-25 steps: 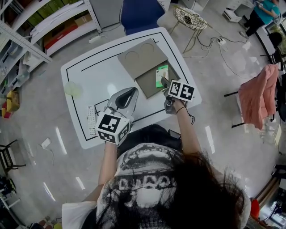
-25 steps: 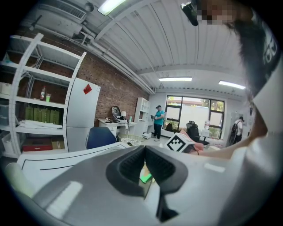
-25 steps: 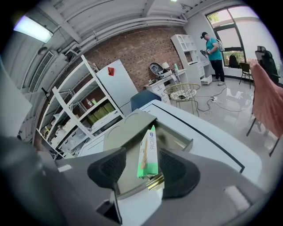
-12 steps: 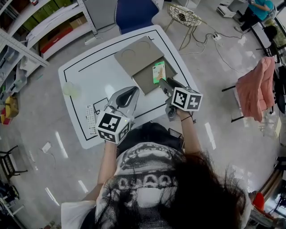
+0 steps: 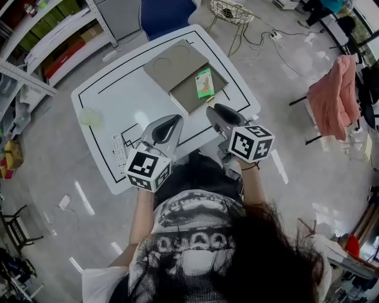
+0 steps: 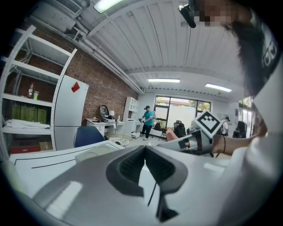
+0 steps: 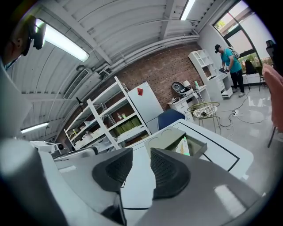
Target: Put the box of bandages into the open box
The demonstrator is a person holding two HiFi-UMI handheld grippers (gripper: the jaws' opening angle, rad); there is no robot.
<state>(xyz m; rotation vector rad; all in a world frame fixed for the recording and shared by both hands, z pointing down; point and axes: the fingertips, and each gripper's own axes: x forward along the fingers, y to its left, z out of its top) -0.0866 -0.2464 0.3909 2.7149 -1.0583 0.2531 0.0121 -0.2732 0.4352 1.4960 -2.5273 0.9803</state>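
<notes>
The green-and-white box of bandages (image 5: pixel 204 83) lies inside the tray of the open brown cardboard box (image 5: pixel 188 99) at the far side of the white table (image 5: pixel 118 94). In the right gripper view the bandage box (image 7: pixel 184 145) leans in that tray (image 7: pixel 200 149). My right gripper (image 5: pixel 212 110) hovers over the table's near edge, well back from the box. Its jaws (image 7: pixel 141 161) are closing with nothing between them. My left gripper (image 5: pixel 172 121) rests by the near edge, its jaws (image 6: pixel 144 150) shut and empty.
The box's lid (image 5: pixel 172 59) lies flat beside the tray. A white keypad-like strip (image 5: pixel 120 155) and a pale green blob (image 5: pixel 93 116) sit at the table's left. A blue chair (image 5: pixel 166 13), a wire stool (image 5: pixel 231 9), shelves (image 5: pixel 47 41) and a pink cloth (image 5: pixel 334 89) surround the table.
My right gripper has drawn back from the open box toward the person, leaving the bandage box in the tray, and its jaws have narrowed. The left gripper has stayed put.
</notes>
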